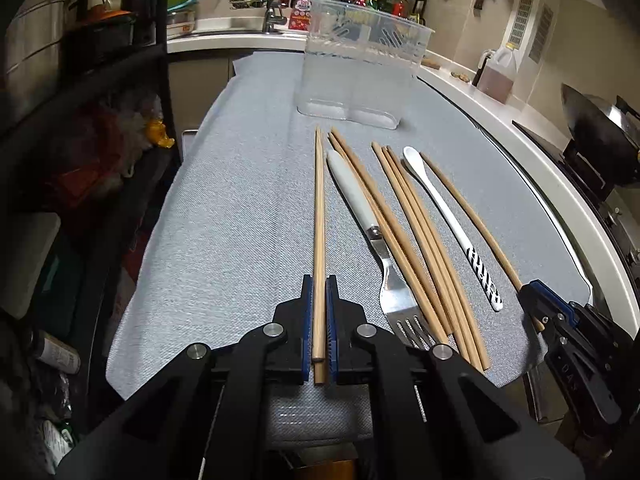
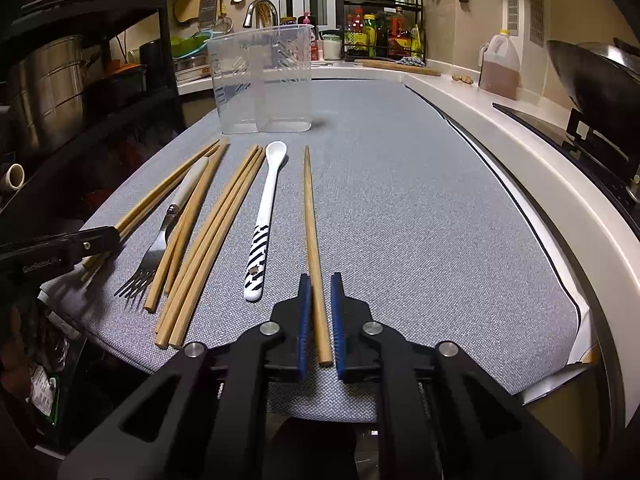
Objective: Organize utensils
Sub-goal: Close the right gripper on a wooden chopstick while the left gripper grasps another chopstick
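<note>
Nearest each lens is a claw clenched on wood: the left claw [image 1: 319,292] grips a pair of chopsticks [image 1: 319,216] near their blunt ends, its blue pads pressed against both sides, while the right claw [image 2: 320,292] has closed around a single chopstick [image 2: 310,216], which lies slightly off-centre between its pads, closer to the left one. Both grasps sit at the near edge of the grey mat [image 1: 240,208] on the desk, and the sticks appear to lie flat on it, tips pointing away toward the clear holder [image 1: 360,64] standing upright at the far end. Between the two claws lie the rest: a fork [image 1: 384,264] with a white handle, prongs toward the camera, touching or crossed by loose chopsticks [image 1: 424,248], and a white spoon [image 1: 448,224] with a striped handle just beside the right claw's stick. The holder looks empty, with a divider making two compartments, so the task seems at its first pick-up, grasp made and lift not yet begun. The next move calls for raising the sticks clear of the mat, carrying them over the holder's rim, tilting them upright and dropping them into one compartment without tipping the light container; the right claw's off-centre hold could let its stick swivel
</note>
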Available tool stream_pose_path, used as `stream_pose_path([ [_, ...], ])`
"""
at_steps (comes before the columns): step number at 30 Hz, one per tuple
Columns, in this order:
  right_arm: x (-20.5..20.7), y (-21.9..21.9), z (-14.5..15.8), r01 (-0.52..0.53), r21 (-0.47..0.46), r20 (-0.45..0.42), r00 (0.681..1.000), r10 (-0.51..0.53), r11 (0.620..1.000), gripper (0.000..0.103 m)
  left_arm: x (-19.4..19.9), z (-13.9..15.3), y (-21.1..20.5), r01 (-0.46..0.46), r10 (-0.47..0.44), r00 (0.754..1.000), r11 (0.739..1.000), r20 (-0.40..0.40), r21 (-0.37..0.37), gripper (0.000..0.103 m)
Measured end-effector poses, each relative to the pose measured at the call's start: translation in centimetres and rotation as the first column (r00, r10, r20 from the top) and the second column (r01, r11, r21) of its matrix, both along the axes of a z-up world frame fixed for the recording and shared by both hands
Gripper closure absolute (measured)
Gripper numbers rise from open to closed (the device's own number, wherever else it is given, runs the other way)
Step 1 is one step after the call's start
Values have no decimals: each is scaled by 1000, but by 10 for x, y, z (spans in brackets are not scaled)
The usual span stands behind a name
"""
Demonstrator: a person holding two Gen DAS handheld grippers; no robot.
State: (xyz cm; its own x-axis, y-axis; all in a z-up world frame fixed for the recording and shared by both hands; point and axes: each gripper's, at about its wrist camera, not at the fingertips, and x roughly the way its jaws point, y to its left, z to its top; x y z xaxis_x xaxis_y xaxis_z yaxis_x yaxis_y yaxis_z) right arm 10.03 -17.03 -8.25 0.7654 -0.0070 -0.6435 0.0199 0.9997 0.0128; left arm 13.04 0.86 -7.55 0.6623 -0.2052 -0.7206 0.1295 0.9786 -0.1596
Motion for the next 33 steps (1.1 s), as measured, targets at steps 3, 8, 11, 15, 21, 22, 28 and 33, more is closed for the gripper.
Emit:
stream_pose_path([
  [3, 1, -3, -2, 8, 2, -2, 1000, -8, 1000, 94, -2, 1, 6, -2, 2, 1000, 1000, 13, 2, 97],
  [8, 1, -4, -6, 14, -5, 6, 1000, -14, 1000, 94, 0, -6, 17, -19, 19, 1000, 1000, 14, 0, 97],
  [11, 1, -4, -6, 15, -7, 11, 1000, -15, 1000, 94, 0, -7, 19, -10, 10, 1000, 1000, 18, 7, 97],
  [15, 2, -4, -6, 17, -3, 12, 1000, -17, 1000, 94, -1, -2, 25, -15, 16, 999, 1000, 41, -13, 97],
  [21, 2, -5, -6, 15, -4, 11, 1000, -15, 1000, 94, 0, 1, 31, -21, 22, 999, 1000, 48, -23, 97],
  [22, 2, -4, -6, 16, -5, 11, 1000, -16, 1000, 94, 0, 0, 32, -20, 21, 999, 1000, 50, -21, 97],
  [28, 2, -4, -6, 16, -4, 11, 1000, -16, 1000, 94, 6, -7, 34, -7, 8, 1000, 999, 5, -43, 97],
  [33, 1, -4, -6, 16, -3, 11, 1000, -16, 1000, 94, 7, -6, 37, -3, 3, 1000, 998, -1, -62, 97],
])
